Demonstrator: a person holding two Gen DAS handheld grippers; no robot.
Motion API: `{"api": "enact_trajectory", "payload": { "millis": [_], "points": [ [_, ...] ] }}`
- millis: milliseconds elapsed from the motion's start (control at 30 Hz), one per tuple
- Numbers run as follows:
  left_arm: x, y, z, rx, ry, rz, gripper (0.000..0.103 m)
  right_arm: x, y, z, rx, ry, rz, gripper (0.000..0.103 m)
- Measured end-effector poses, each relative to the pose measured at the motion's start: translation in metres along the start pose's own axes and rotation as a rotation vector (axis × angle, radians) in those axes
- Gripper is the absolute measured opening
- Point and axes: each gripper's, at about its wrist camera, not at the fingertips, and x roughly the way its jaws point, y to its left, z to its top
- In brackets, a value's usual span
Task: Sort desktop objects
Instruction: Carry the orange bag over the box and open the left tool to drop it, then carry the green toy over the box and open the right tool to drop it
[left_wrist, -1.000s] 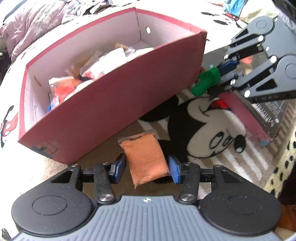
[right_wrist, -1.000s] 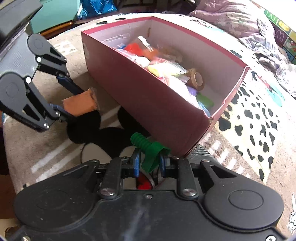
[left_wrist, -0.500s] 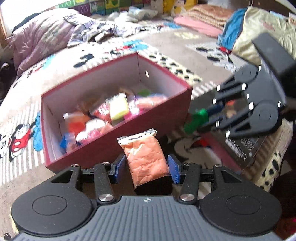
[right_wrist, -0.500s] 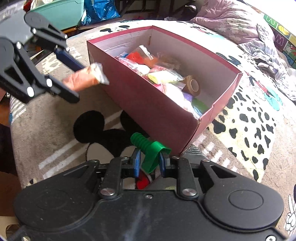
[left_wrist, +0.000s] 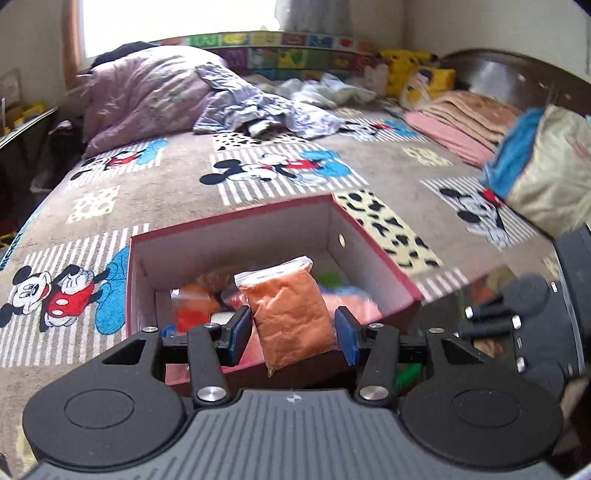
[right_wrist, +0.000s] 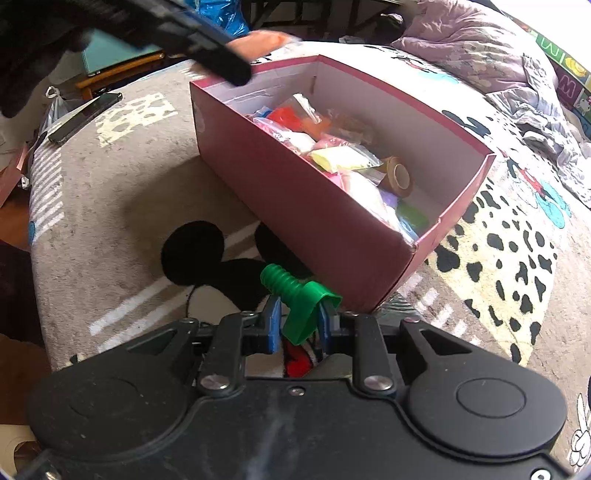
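My left gripper (left_wrist: 293, 334) is shut on an orange powder bag (left_wrist: 291, 314) and holds it in the air above the near end of the red box (left_wrist: 373, 254). The box holds several small colourful bags. In the right wrist view the same box (right_wrist: 295, 199) shows from the side, with the left gripper's finger (right_wrist: 207, 44) and the orange bag (right_wrist: 258, 38) over its far end. My right gripper (right_wrist: 297, 323) is shut on a green plastic piece (right_wrist: 301, 301), low, just in front of the box's near corner.
The box sits on a Mickey Mouse blanket (left_wrist: 184, 177) on a bed. A purple pillow (left_wrist: 147, 96), crumpled clothes (left_wrist: 266, 107) and folded blankets (left_wrist: 465, 122) lie at the far side. A tape roll (right_wrist: 399, 177) lies inside the box. A phone (right_wrist: 85, 116) lies at the left.
My left gripper has lifted the orange bag from the blanket up and over the box's near end. My right gripper has stayed low with the green piece, rising slightly.
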Motion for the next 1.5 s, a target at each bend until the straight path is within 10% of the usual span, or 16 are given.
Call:
{"api": "enact_trajectory", "payload": {
  "millis": [800, 1500],
  "points": [
    [0.123, -0.026, 0.011, -0.155, 0.08, 0.005, 0.048, 0.006, 0.001, -0.008, 0.04, 0.008, 0.095, 0.02],
    [0.064, -0.02, 0.003, 0.02, 0.034, -0.002, 0.061, -0.012, -0.001, 0.008, 0.068, -0.065, 0.108, 0.02]
  ]
}}
